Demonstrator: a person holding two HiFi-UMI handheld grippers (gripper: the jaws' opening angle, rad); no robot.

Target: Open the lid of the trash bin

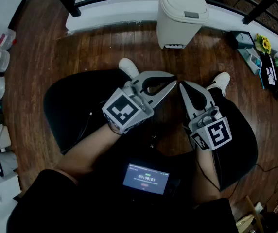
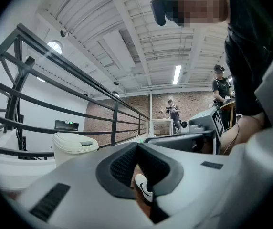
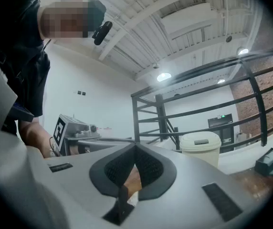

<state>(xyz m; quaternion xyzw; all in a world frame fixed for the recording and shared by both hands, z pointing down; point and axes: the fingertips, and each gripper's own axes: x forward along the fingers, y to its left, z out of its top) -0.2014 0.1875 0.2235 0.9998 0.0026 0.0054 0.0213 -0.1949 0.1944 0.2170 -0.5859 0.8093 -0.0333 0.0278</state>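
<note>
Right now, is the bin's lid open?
No, the lid sits flat and shut on the bin.

Floor: dark brown wooden planks (image 1: 95,52), running up to a raised white curb (image 1: 114,11).
Railing: black metal bars (image 3: 198,104), standing along the curb.
Walls: a red brick wall (image 2: 127,116) at the far end; a plain white wall (image 3: 93,104) on another side.
Ceiling: white ceiling (image 2: 127,32), crossed by beams.
Light: one lit strip lamp (image 2: 177,74) and round ceiling lamps (image 3: 164,76), all switched on.
</note>
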